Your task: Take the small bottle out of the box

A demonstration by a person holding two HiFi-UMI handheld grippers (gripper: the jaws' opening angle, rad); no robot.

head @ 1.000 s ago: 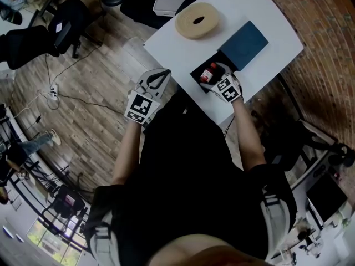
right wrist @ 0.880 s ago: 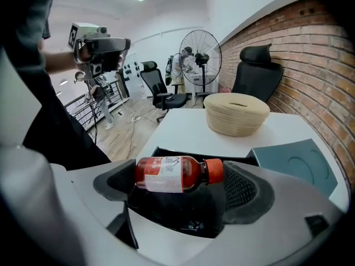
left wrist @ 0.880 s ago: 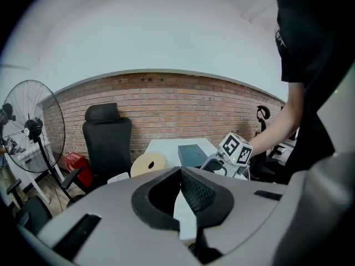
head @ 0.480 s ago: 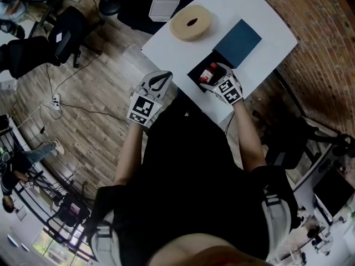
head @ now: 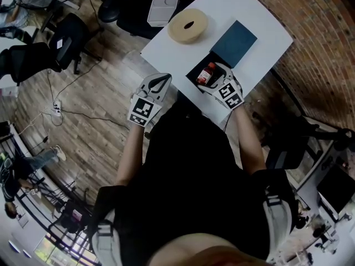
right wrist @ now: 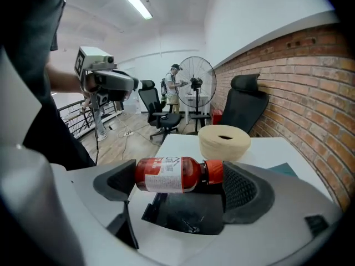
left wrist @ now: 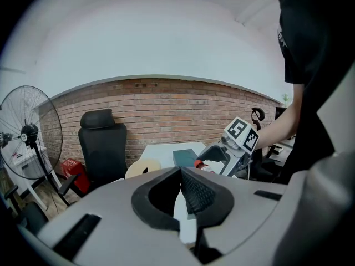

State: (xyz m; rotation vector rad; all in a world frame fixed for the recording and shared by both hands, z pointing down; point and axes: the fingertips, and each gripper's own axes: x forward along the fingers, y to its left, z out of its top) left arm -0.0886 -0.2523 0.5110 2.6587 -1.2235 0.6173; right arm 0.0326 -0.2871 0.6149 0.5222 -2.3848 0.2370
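The small bottle [right wrist: 175, 175], red with a white label and red cap, lies sideways between the jaws of my right gripper [right wrist: 176, 186], held end to end just above the open black box [right wrist: 186, 214]. In the head view the bottle [head: 206, 75] shows red above the box [head: 195, 76] at the near edge of the white table [head: 166, 44], with my right gripper [head: 216, 76] on it. My left gripper [head: 160, 83] hangs off the table's left side over the floor, jaws together, holding nothing; its own view shows the jaws [left wrist: 182, 194] closed.
A dark blue lid [head: 234, 43] lies just beyond the box. A beige tape-like roll [head: 188, 25] sits farther back on the table, and a white case [head: 162, 9] behind it. Office chairs [head: 67, 40] and cables stand on the wooden floor to the left. A brick wall borders the right.
The right gripper with the bottle has stayed at the box, with only a slight shift. The left gripper holds its place beside the table.
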